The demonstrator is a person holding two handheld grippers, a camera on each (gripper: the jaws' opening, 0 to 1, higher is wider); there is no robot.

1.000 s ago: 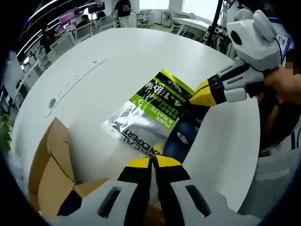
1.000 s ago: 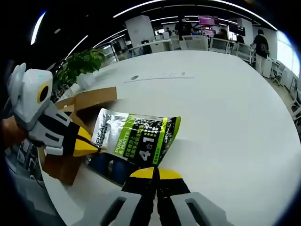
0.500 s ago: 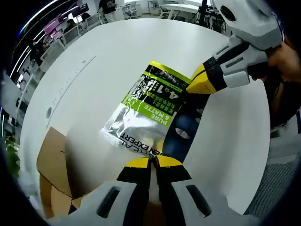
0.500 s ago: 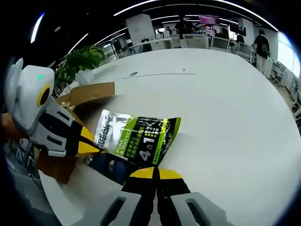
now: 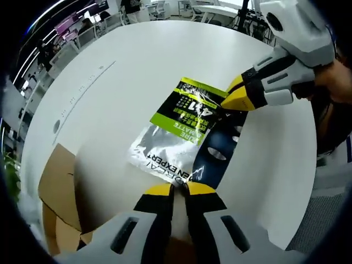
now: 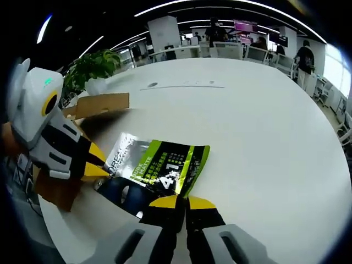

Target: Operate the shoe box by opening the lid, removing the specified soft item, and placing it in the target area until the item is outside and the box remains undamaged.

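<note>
Pouch [image 5: 179, 129] in lime green, silver and black with white lettering (navy panel at its 5 o'clock side), plain brown cardboard box [image 5: 55, 190], white table [image 6: 264, 132], yellow-tipped black-and-white left gripper [image 5: 176, 191], right gripper [image 6: 179, 202] coloured alike.

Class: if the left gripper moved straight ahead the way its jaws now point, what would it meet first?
Most likely the green-and-silver pouch, whose near edge lies right ahead of the left gripper. Beyond it comes the bare white table. Depth is hard to judge here, so it might pass just over the pouch.
</note>
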